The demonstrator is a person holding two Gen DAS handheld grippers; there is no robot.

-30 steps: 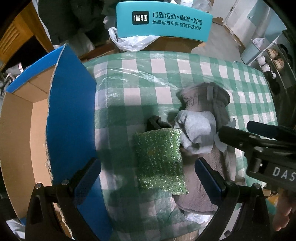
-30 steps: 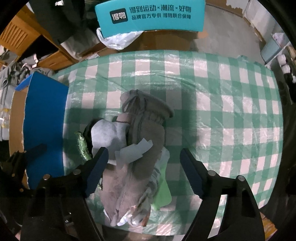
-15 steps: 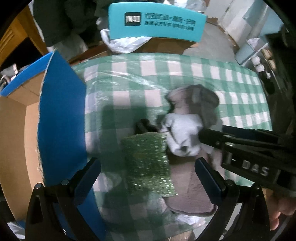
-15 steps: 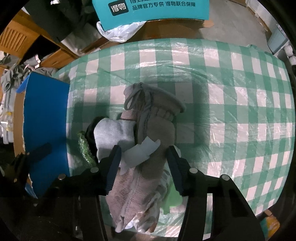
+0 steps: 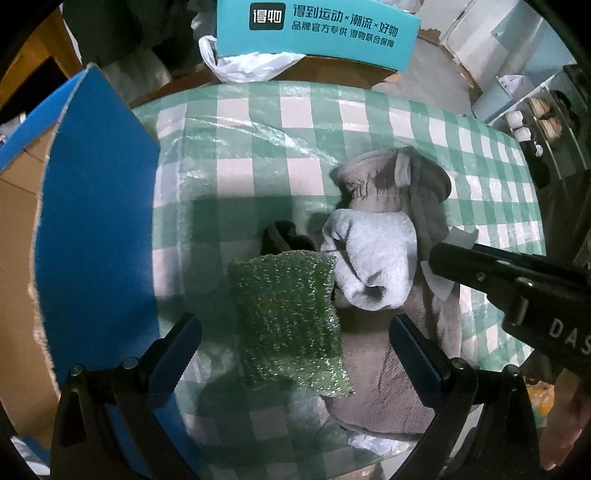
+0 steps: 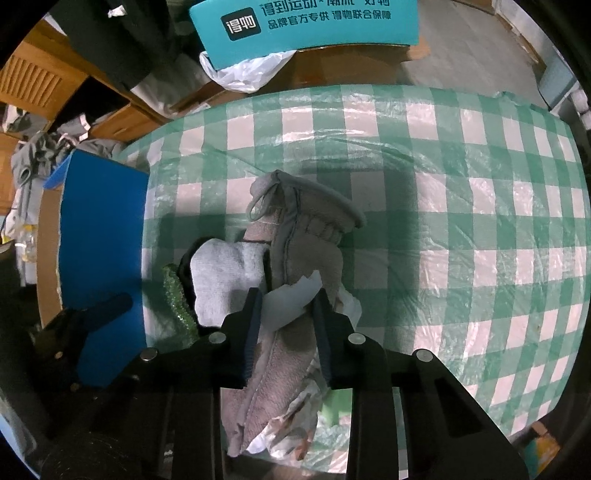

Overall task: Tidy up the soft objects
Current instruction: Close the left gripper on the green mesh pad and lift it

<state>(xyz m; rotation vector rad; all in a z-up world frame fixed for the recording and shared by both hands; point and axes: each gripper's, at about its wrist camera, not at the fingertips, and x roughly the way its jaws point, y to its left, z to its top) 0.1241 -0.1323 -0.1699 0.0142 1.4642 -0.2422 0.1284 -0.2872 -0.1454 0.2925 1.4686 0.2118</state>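
A pile of soft things lies on the green checked table: a green glittery sponge [image 5: 291, 321], a pale grey sock [image 5: 373, 258], a dark item [image 5: 284, 236] behind them and a beige fleece glove [image 6: 306, 240] with a white paper tag [image 6: 291, 299]. My left gripper [image 5: 295, 347] is open, its fingers either side of the sponge, just above it. My right gripper [image 6: 286, 325] has closed on the glove and its white tag. It shows in the left wrist view [image 5: 509, 277] at the right.
An open cardboard box with blue flaps [image 5: 96, 236] stands at the table's left edge. A teal printed box [image 5: 317, 33] and a white plastic bag [image 5: 251, 66] sit beyond the far edge. Crumpled paper [image 6: 295, 435] lies under the glove's near end.
My right gripper has closed from wide open onto the glove and its tag. My left gripper stays open over the sponge, shifting slightly.
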